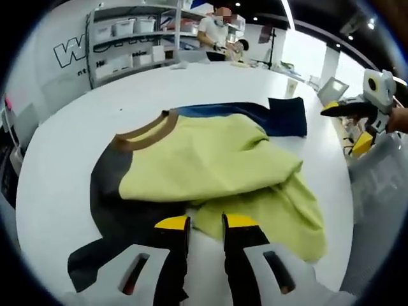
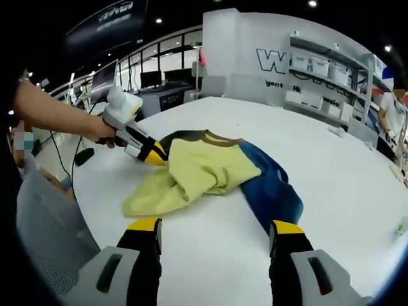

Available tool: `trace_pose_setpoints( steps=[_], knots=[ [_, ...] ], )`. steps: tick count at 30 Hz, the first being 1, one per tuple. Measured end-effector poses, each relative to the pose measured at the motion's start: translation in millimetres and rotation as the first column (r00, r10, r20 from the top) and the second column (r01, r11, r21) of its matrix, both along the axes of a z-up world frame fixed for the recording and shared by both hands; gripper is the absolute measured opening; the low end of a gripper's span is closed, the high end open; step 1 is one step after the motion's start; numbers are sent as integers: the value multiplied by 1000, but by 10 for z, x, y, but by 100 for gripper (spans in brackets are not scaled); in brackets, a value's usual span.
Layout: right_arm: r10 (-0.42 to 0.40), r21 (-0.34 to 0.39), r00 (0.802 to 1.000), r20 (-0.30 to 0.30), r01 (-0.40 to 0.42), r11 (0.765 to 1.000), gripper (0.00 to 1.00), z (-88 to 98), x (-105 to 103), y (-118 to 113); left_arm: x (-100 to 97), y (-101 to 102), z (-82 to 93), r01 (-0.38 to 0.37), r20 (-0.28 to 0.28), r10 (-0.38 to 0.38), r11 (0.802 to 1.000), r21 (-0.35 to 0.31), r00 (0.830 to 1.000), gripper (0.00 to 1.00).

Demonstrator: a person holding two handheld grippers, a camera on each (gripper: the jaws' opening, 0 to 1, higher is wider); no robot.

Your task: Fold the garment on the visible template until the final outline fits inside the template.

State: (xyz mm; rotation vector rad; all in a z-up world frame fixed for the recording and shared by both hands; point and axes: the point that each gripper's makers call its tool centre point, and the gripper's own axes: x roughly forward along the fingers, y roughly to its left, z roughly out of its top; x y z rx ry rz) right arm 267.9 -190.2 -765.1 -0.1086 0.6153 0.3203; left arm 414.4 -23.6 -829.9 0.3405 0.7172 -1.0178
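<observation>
A: What sort of room is this?

B: A bright hall. A big white table (image 1: 70,159) runs from near to far, with shelves of bins (image 1: 127,38) and a person standing at the far end.

A: Starting nearest, what is there?

B: In the left gripper view, the left gripper (image 1: 205,224) sits low over the table, its jaws nearly together with only a slim gap between them, just at the near edge of the shirt (image 1: 210,159). I cannot tell whether they pinch any cloth.

A: And the shirt?

B: It lies bunched mid-table, yellow body heaped in loose folds, a brown collar (image 1: 150,131) to the left, dark blue sleeves spreading beyond. I cannot make out any template outline under it.

A: The other hand?

B: In the right gripper view, the right gripper (image 2: 215,229) hangs above bare table on the near side of the shirt, jaws wide apart and empty.

A: What might go wrong?

B: I judge a pull from one edge could drag the whole heap instead of flattening it, since the folds are stacked. Hidden layers could also leave the outline lumpy or oversized.
</observation>
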Motion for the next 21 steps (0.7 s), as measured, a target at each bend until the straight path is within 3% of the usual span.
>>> trace_pose_setpoints(
  steps=[17,21],
  knots=[
    [-21,7,1000,0,21,1000,67,-20,-67,-45,-28,-47,-86,46,62,-51,996,70,997,18],
    [-20,9,1000,0,20,1000,67,-26,-68,-24,-105,-69,-97,94,104,-102,992,86,989,10]
  ],
)
